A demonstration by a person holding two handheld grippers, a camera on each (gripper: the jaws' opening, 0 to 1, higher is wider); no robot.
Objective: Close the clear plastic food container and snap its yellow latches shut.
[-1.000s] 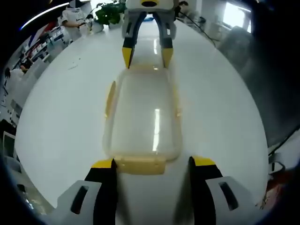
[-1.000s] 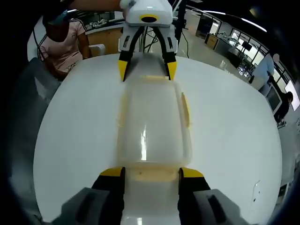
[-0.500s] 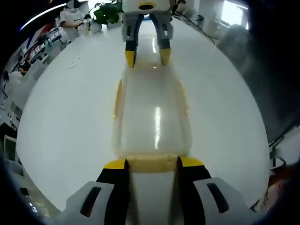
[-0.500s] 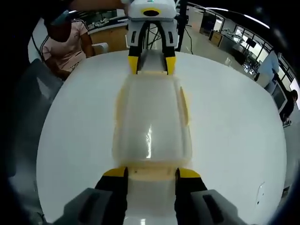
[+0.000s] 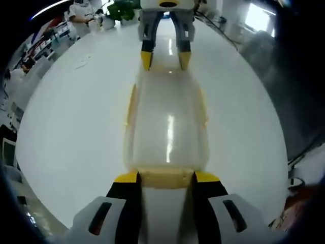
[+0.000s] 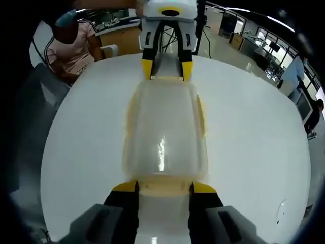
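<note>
**Both grippers clamped on the end latches**

My left gripper (image 5: 166, 179) pinches one yellow end latch (image 5: 166, 176); my right gripper (image 6: 164, 189) grips the opposite latch (image 6: 165, 187). The clear, glossy, round-cornered container (image 5: 167, 126) lies closed on the white table (image 5: 71, 127), long axis running between them.

Container (image 5: 166, 129) lies on the bench (image 5: 71, 117), between the two tongs. Left tongs (image 5: 166, 177) at its near end latch (image 5: 166, 177); right tongs (image 5: 165, 60) at the far end.
</note>
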